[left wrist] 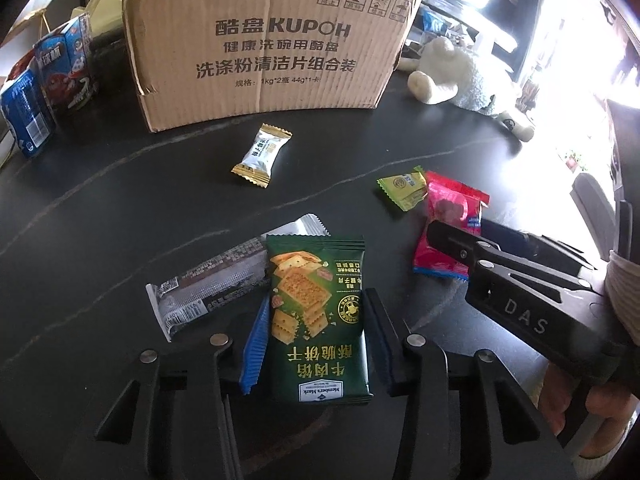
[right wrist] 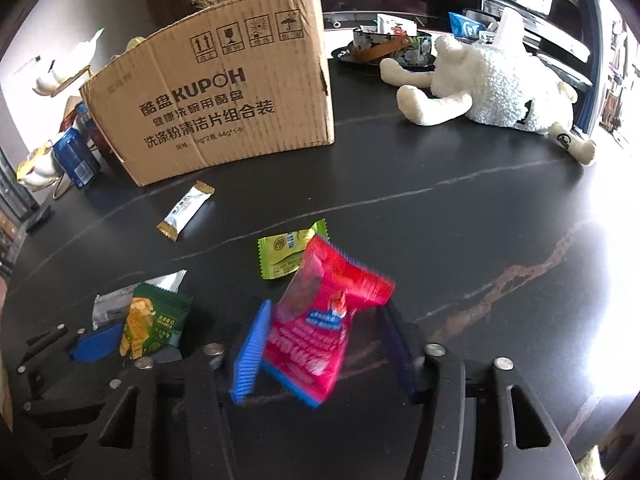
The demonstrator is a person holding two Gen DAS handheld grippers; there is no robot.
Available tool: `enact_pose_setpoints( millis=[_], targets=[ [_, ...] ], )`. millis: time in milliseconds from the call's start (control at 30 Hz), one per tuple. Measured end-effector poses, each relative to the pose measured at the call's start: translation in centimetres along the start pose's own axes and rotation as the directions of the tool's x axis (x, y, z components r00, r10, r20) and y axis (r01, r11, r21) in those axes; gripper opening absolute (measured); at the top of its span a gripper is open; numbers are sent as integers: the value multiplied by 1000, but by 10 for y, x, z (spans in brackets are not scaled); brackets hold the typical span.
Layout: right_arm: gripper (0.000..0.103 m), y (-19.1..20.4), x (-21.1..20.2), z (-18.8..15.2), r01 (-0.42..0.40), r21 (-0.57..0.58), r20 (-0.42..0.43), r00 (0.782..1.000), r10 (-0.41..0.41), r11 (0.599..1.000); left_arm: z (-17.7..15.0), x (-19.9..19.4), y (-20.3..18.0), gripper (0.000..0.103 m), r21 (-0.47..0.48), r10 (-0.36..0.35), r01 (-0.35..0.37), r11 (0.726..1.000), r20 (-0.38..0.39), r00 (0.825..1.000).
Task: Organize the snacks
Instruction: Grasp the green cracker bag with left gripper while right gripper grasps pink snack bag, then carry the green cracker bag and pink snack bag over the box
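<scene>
A dark green cracker packet (left wrist: pixel 316 312) lies on the black table between the blue pads of my left gripper (left wrist: pixel 318 340), which touch both its long edges. Its top overlaps a silver-grey bar wrapper (left wrist: pixel 208 284). My right gripper (right wrist: pixel 324 352) is shut on a red-and-pink snack packet (right wrist: pixel 316 324), which stands tilted, pinched and blurred. In the left wrist view that gripper (left wrist: pixel 440 236) reaches in from the right over the red packet (left wrist: pixel 444 216). A yellow-green sachet (right wrist: pixel 284 256) lies just behind it. A white-and-gold candy (left wrist: pixel 262 154) lies alone in front of the cardboard box (left wrist: pixel 264 44).
The open cardboard box stands at the back of the table (left wrist: pixel 100 200). Blue and red snack boxes (left wrist: pixel 48 84) are grouped to its left. A white plush toy (right wrist: pixel 492 84) lies at the back right, with a patterned bowl (right wrist: pixel 392 46) behind it.
</scene>
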State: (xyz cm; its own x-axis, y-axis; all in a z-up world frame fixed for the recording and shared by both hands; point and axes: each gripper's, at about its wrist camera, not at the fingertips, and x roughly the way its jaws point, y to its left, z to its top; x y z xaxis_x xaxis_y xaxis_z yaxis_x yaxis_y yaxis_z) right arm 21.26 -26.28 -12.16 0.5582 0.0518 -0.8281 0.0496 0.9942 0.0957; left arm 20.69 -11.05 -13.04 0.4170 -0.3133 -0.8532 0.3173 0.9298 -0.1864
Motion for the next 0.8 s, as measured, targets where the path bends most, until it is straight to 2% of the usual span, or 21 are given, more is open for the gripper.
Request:
enact_pose_setpoints(
  millis=[200, 800],
  targets=[
    [37, 3, -1, -1, 4, -15, 12, 1000, -4, 1000, 0, -3, 0, 43, 2, -9, 9, 1000, 6, 1000],
    [37, 11, -18, -5, -49, -36, 54, 997, 51, 998, 2, -42, 4, 43, -4, 13, -13, 1000, 86, 996]
  ],
)
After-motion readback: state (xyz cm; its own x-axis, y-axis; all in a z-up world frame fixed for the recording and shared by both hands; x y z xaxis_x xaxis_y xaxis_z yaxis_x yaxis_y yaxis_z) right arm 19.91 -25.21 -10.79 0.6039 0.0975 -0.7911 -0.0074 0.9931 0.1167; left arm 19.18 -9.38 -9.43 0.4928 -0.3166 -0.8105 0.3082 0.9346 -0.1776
